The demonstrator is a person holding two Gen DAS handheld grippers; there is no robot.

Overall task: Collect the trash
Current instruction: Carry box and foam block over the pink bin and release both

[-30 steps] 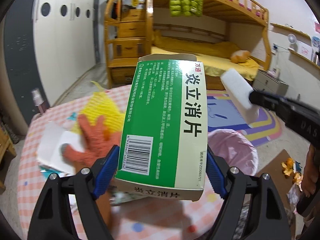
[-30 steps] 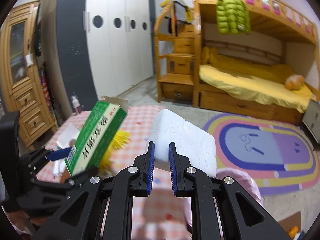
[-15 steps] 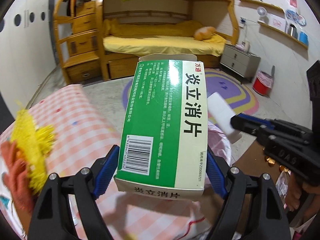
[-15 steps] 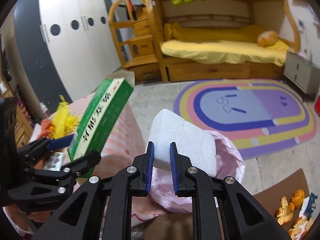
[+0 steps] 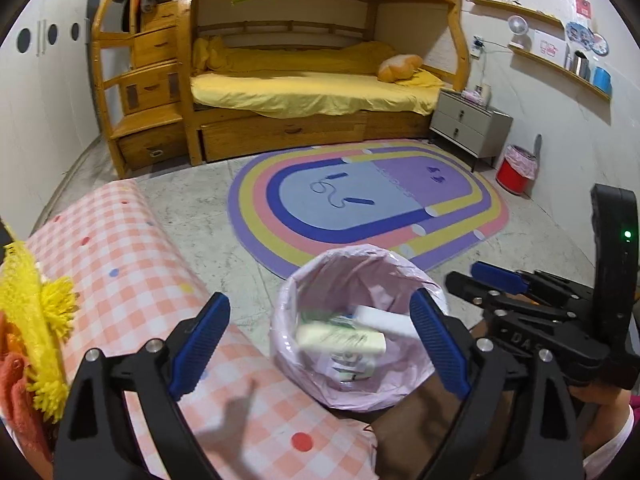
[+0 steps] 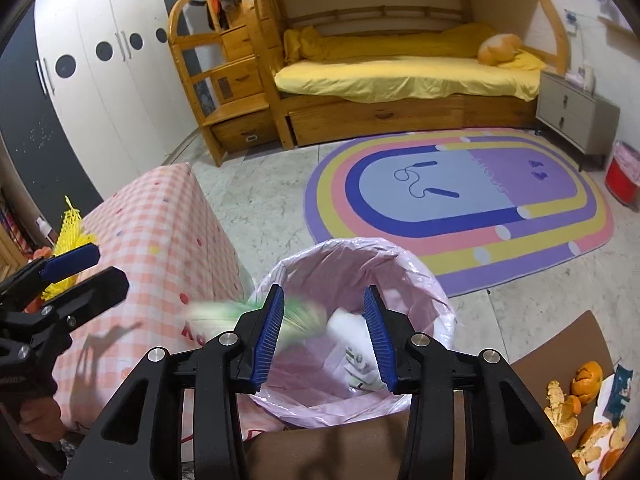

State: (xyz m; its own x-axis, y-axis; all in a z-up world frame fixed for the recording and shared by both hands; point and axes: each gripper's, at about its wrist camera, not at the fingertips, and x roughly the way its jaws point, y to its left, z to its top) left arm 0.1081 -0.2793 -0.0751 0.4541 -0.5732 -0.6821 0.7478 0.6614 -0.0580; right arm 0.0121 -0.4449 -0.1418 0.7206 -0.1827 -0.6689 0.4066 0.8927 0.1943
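Observation:
A bin lined with a pink bag point(image 5: 362, 264) point(image 6: 404, 264) stands on the floor beside the table. My left gripper point(image 5: 320, 344) is open and empty above it. My right gripper point(image 6: 325, 336) is open and empty over the same bin. The green and white box point(image 5: 340, 336) point(image 6: 224, 310) is blurred, falling into the bag. The white foam block point(image 5: 380, 316) point(image 6: 348, 326) lies inside the bag next to it.
A pink checked tablecloth point(image 5: 132, 264) point(image 6: 160, 232) covers the table at left, with a yellow net point(image 5: 28, 280) and an orange cloth point(image 5: 16, 392) on it. Orange peels point(image 6: 580, 400) lie on brown cardboard at right. A rainbow rug point(image 5: 360, 200), bunk bed and a red bin point(image 5: 514, 170) lie beyond.
Both grippers have opened over the bin. The green box has left my left gripper and the foam block my right gripper; both have dropped into the pink bag.

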